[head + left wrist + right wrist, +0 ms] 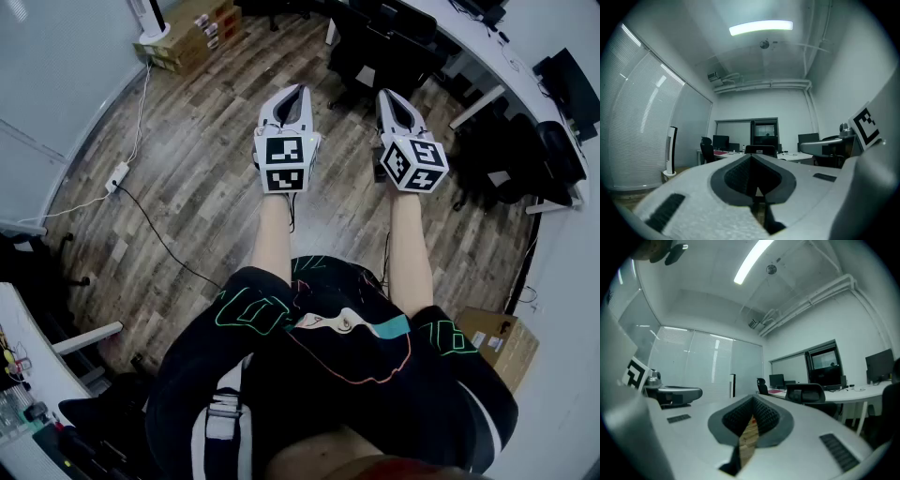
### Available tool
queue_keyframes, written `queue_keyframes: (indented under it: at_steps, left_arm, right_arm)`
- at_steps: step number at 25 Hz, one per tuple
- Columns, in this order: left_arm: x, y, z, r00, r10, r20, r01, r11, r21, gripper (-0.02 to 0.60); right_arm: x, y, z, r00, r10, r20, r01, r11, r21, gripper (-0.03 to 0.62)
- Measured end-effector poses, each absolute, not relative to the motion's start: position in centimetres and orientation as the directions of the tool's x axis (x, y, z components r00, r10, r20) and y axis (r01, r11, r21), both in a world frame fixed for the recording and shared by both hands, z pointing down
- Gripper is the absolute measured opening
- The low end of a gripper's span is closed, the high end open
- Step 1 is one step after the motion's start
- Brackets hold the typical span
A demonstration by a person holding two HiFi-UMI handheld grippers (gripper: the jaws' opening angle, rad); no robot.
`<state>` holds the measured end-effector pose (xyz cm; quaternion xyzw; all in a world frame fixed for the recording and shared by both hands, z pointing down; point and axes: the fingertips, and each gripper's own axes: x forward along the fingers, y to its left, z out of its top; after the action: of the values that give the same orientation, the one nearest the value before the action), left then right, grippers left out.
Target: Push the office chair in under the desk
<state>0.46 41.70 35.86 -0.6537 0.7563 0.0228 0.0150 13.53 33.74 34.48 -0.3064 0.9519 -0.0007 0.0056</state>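
A black office chair (380, 47) stands out on the wood floor ahead of me, beside the curved white desk (478, 37) at the upper right. It also shows far off as the office chair (761, 150) in the left gripper view, and as the office chair (807, 393) by the desk (865, 394) in the right gripper view. My left gripper (296, 92) and right gripper (386, 96) are held level side by side, well short of the chair. Both are shut with nothing between the jaws, as the left gripper (751, 157) and right gripper (752, 400) show close up.
Cardboard boxes (197, 33) and a tower fan's base (155, 36) sit at the far left. A power strip (117, 176) with cables lies on the floor at left. More black chairs (511, 159) stand at right, and a cardboard box (497, 342) lies near my right leg.
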Motion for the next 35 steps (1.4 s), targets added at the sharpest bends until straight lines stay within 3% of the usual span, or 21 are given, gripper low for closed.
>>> queue_keyframes:
  at_steps: [7,21,35]
  left_arm:
    - [0.7,41.8,36.2,-0.144,-0.989,-0.046,-0.990,0.143,0.019,0.009]
    - [0.9,39.8,37.5,-0.126,-0.992,-0.033,-0.991,0.124,0.054,0.009]
    - [-2.1,30.1,41.1,-0.127,-0.991,0.043,-0.990,0.129,0.053,0.009]
  right_arm:
    - [13.9,33.9,34.0,-0.804,-0.592,-0.050,-0.592,0.806,-0.022,0.003]
    - [15.3,32.3,34.8,-0.789,-0.614,-0.006,-0.614,0.789,0.005,0.005]
    - [12.0,22.2,38.8,-0.797,-0.602,0.055,-0.604,0.795,-0.056,0.005]
